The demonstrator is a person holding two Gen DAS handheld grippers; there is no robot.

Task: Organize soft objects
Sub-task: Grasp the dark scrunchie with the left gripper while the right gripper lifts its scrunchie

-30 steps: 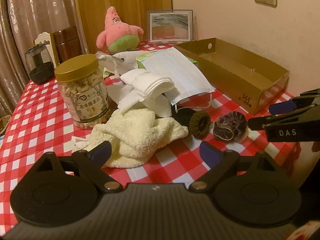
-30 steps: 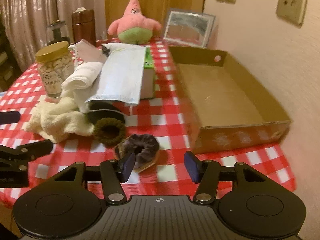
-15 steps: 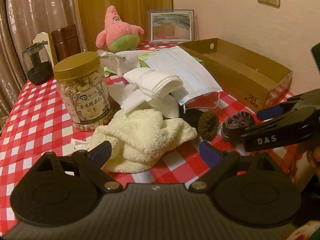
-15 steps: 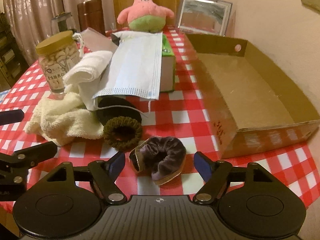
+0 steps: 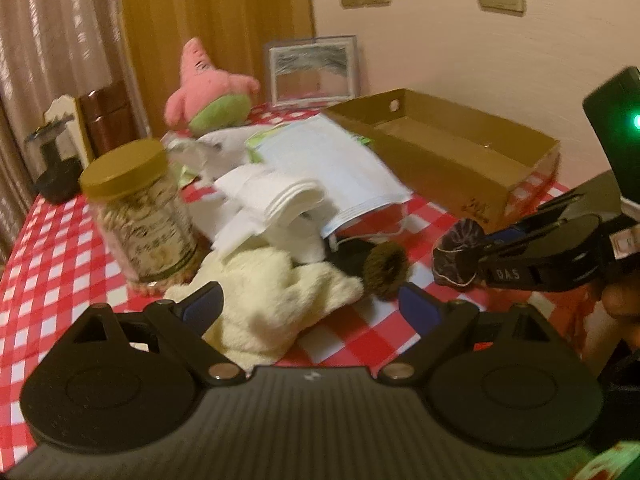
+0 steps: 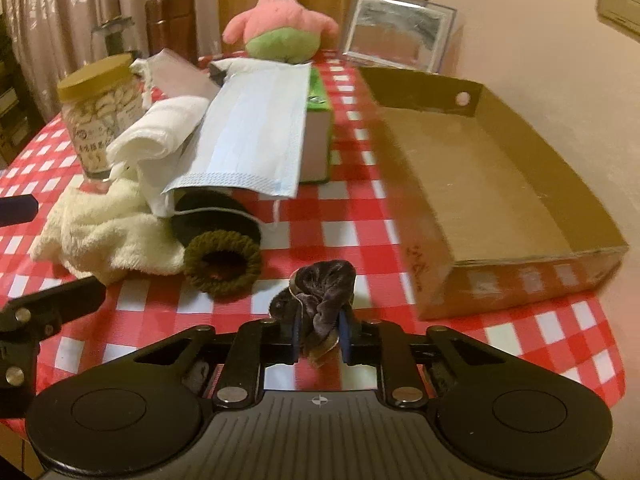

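My right gripper (image 6: 320, 336) is shut on a dark purple velvet scrunchie (image 6: 320, 292) and holds it off the checked cloth; the scrunchie also shows in the left wrist view (image 5: 458, 256). My left gripper (image 5: 310, 306) is open and empty, just above a cream towel (image 5: 276, 304). A brown knitted scrunchie (image 6: 222, 264) lies beside the towel (image 6: 104, 236). A face mask (image 6: 256, 132) and folded white cloths (image 6: 160, 128) lie behind. An open cardboard box (image 6: 492, 184) stands at the right. A pink starfish plush (image 6: 280, 28) sits at the back.
A jar of nuts with a gold lid (image 5: 140, 212) stands left of the pile. A green tissue box (image 6: 318, 136) lies under the mask. A framed picture (image 6: 396, 36) leans on the wall. The table's front edge is near my grippers.
My right gripper has closed on the purple scrunchie and lifted it off the cloth. My left gripper has shifted slightly and stayed open.
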